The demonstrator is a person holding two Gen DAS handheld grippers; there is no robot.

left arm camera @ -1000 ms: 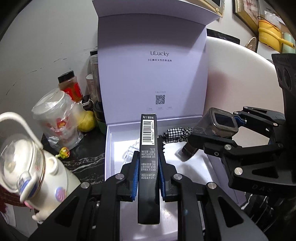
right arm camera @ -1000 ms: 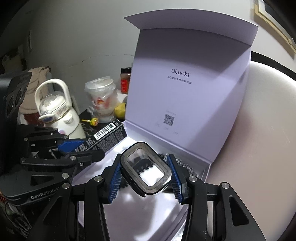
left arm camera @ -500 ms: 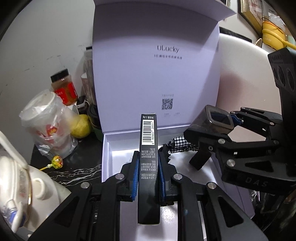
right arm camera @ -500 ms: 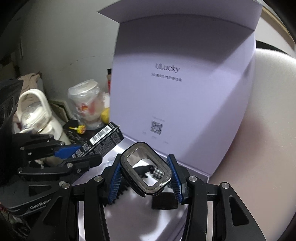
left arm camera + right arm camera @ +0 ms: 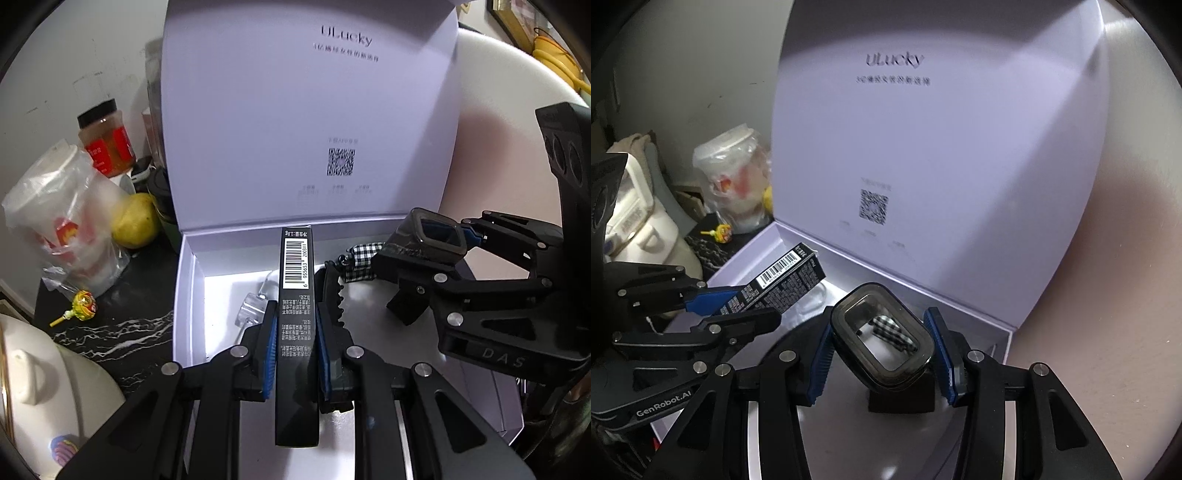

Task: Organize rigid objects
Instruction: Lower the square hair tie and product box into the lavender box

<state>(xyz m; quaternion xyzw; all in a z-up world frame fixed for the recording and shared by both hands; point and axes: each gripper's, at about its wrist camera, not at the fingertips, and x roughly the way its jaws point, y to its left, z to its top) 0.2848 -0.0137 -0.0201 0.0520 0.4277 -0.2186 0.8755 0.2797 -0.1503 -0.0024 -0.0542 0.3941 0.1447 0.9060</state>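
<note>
Closest in, the left tongs (image 5: 294, 354) pinch a slim black carton (image 5: 295, 314), barcode up, its blue pads pressed on both long sides. It pokes out toward twelve o'clock over the open white box (image 5: 184, 295). In the right wrist view, the right tongs (image 5: 881, 354) clamp a dark smoky cap (image 5: 881, 339) with a rounded rectangular rim, tilted and hollow end facing back at the camera, also above the box floor.

Risk first: both loads hang over the same box, and the two tools are near each other at three o'clock in the left view. Lowered together, I'd say they could knock arms or land one item on the other. The cap is held tilted, so it may tip or roll on release. The tall lid (image 5: 306, 110) stands at twelve; a bump could swing it.

Inside the box: a small clear plastic piece (image 5: 255, 306) at eleven, a black toothed clip (image 5: 334, 295) just past the carton, and a checked bow (image 5: 364, 258) toward one o'clock.

Beyond, on the marbled bench (image 5: 122, 332) at ten: lollipop (image 5: 83, 304), bagged cup (image 5: 66, 221), yellow fruit (image 5: 135, 221), red-labelled jar (image 5: 107, 142).
</note>
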